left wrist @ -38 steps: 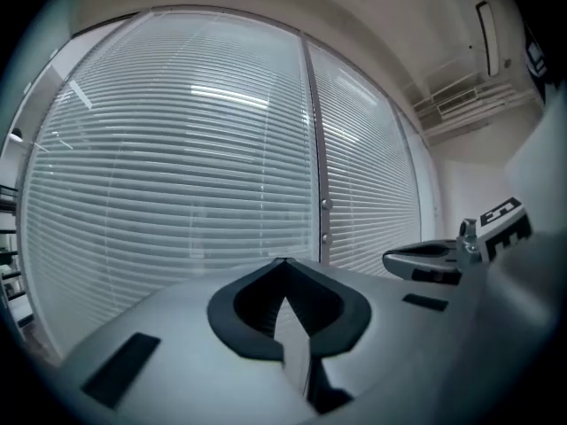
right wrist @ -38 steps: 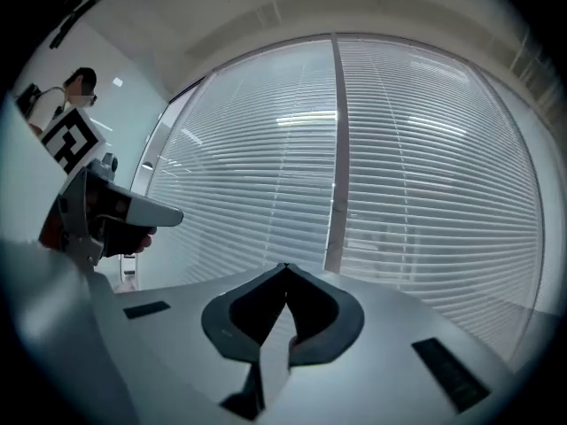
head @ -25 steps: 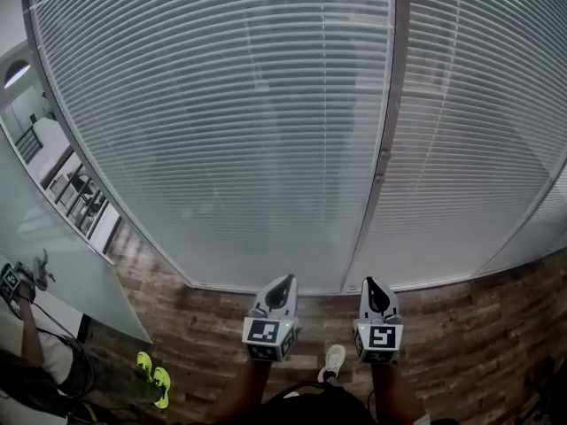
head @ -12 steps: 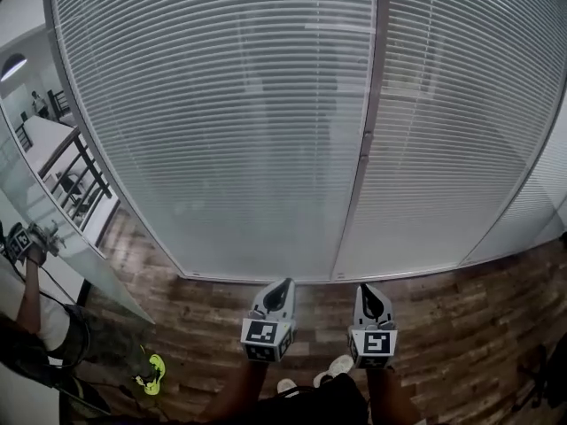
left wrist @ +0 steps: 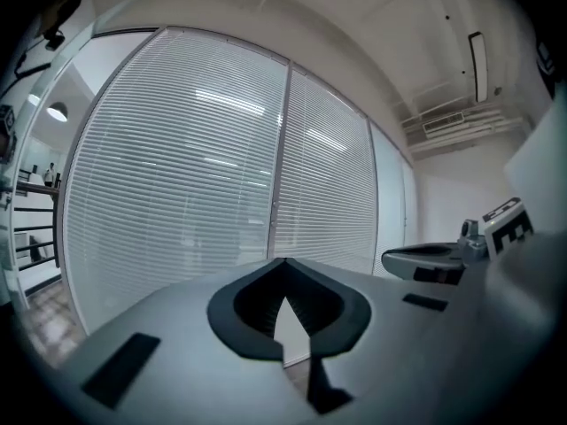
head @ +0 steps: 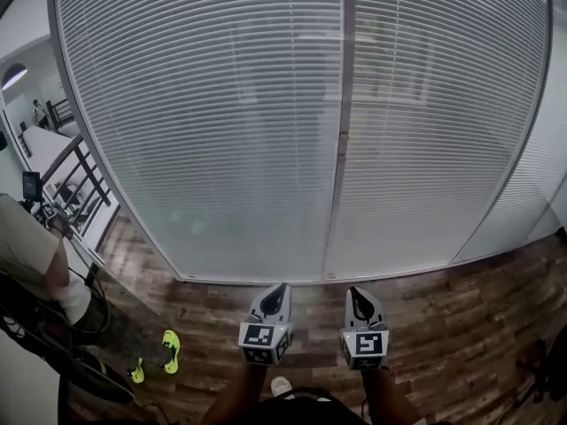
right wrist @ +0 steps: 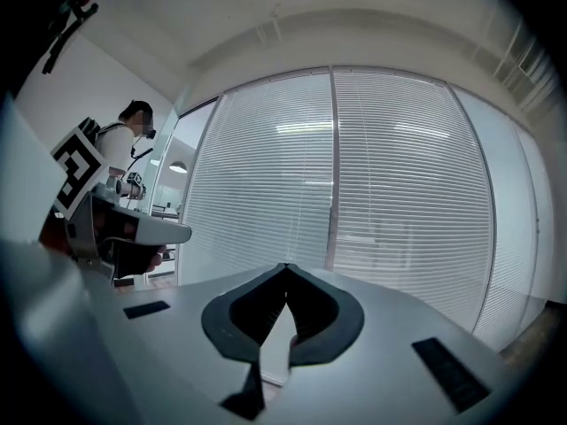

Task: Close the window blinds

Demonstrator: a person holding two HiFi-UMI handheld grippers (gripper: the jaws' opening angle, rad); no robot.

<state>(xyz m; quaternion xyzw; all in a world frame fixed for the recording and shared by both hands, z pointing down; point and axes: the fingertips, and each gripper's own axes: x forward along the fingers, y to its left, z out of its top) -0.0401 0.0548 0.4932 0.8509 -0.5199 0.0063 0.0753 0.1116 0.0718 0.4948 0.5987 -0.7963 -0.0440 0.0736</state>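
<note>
**Squarely facing the blinds, both jaws clenched and empty**

Head view: my left gripper (head: 277, 288) and right gripper (head: 355, 290) sit side by side at 6 o'clock over the wood floor (head: 461, 299), both pointing towards 12. The blinds (head: 204, 122) fill the picture from 9 round to 3 and hang down to the floor's edge. A post (head: 341, 140) just right of centre splits them. They stand well apart from my tips. A person (head: 40, 264) is at 8 o'clock, with yellow shoes (head: 170, 351) at 7.

Left gripper view: my jaws are pressed tip to tip with nothing between them. The blinds rise beyond them from 9 to 1, and the right gripper shows at 3.

Right gripper view: these jaws are likewise clenched and empty. The blinds span 10 to 3 beyond the tips. The left gripper is at 9, with the person behind it at 10.
</note>
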